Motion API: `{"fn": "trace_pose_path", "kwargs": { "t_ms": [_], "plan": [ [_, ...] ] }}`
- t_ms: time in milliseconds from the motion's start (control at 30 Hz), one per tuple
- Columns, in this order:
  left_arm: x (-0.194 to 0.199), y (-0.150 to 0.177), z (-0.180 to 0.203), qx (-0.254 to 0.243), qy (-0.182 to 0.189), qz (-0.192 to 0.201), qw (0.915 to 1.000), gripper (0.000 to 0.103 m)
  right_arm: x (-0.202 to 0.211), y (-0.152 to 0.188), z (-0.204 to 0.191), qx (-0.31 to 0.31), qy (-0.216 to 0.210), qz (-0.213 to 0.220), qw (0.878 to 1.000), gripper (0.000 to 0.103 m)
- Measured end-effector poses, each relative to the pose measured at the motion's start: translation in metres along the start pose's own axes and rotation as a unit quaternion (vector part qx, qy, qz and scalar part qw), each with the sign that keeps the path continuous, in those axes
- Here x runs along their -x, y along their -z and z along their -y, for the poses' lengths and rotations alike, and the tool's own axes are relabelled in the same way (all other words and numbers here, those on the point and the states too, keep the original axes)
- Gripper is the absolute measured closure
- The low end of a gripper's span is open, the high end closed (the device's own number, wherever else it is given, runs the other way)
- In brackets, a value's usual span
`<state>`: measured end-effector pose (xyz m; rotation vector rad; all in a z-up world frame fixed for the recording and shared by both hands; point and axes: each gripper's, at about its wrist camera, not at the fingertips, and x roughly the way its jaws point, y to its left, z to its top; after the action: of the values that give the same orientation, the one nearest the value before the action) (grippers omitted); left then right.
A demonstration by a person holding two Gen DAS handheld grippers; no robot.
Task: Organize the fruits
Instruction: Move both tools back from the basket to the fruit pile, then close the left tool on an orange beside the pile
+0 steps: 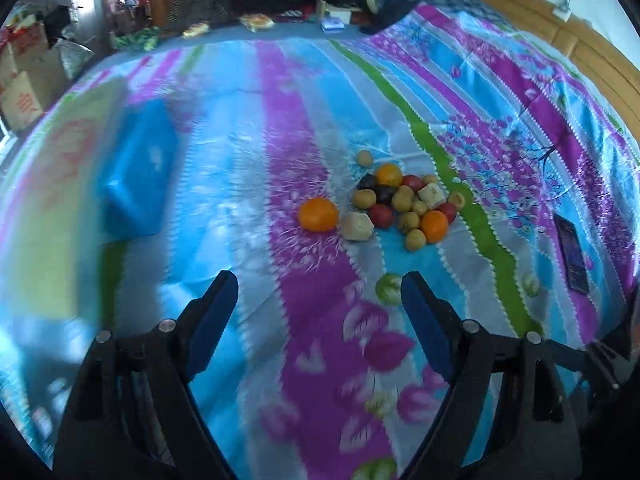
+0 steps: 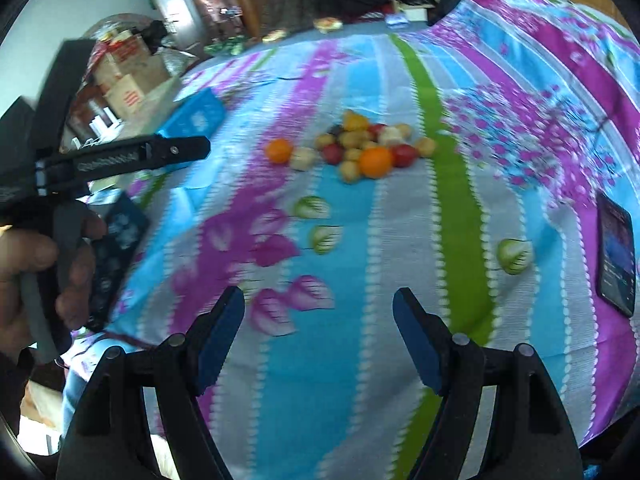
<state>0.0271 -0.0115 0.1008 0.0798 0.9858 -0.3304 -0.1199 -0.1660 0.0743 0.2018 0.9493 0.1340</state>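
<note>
Striped floral bedsheet (image 1: 248, 128): mixed fruit pile (image 1: 404, 204) dead ahead, well apart; left gripper (image 1: 318, 294) and right gripper (image 2: 318, 308) both spread, empty.

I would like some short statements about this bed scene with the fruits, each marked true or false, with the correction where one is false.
1. Both tools are open and hold nothing. True: the left tool and the right tool are empty.
2. The mixed pile of small round fruits lies on the striped, flower-printed bed sheet. True.
3. The large orange sits inside the flat blue box. False: it lies on the sheet at the left edge of the pile, apart from the box.
4. The dark phone lies left of the pile. False: it lies to the right.
5. The left tool is gripping an orange. False: it holds nothing.
</note>
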Motion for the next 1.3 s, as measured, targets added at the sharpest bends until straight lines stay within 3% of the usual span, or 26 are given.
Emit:
{"fn": "trace_pose_path", "kwargs": {
  "t_ms": [100, 167, 467, 900, 933, 1000, 1033, 1100, 1300],
  "plan": [
    [-0.035, -0.006, 0.000, -0.012, -0.004, -0.020, 0.9997, 0.051, -0.007, -0.001, 0.018, -0.009, 0.012, -0.002, 1.000, 0.023],
    [-0.052, -0.012, -0.003, -0.018, -0.016, -0.028, 0.9993, 0.058, -0.012, -0.001, 0.027, -0.013, 0.016, -0.006, 1.000, 0.023],
    [-0.096, -0.012, -0.011, -0.029, 0.006, -0.041, 0.9987, 0.057, -0.042, -0.008, 0.050, -0.030, 0.026, -0.020, 0.999, 0.023],
    [-0.117, -0.033, -0.014, -0.007, 0.032, -0.007, 0.9994, 0.053, -0.056, -0.025, 0.065, -0.028, 0.035, -0.011, 0.999, 0.023],
    [-0.118, -0.034, -0.014, -0.006, 0.033, -0.006, 0.9994, 0.054, -0.057, -0.025, 0.066, -0.027, 0.033, -0.011, 0.999, 0.023],
    [-0.117, -0.036, -0.015, 0.000, 0.045, -0.001, 0.9990, 0.067, -0.060, -0.027, 0.068, -0.027, 0.026, -0.009, 0.999, 0.028],
    [-0.116, -0.037, -0.016, 0.004, 0.045, 0.001, 0.9990, 0.067, -0.063, -0.030, 0.069, -0.027, 0.020, -0.007, 0.999, 0.035],
    [-0.111, -0.037, -0.015, 0.006, 0.038, 0.010, 0.9992, 0.067, -0.069, -0.037, 0.070, -0.029, 0.004, -0.005, 1.000, 0.040],
    [-0.088, -0.022, -0.018, 0.014, 0.032, 0.023, 0.9991, 0.067, -0.092, -0.070, 0.067, -0.024, -0.039, 0.018, 0.999, 0.042]
  ]
}}
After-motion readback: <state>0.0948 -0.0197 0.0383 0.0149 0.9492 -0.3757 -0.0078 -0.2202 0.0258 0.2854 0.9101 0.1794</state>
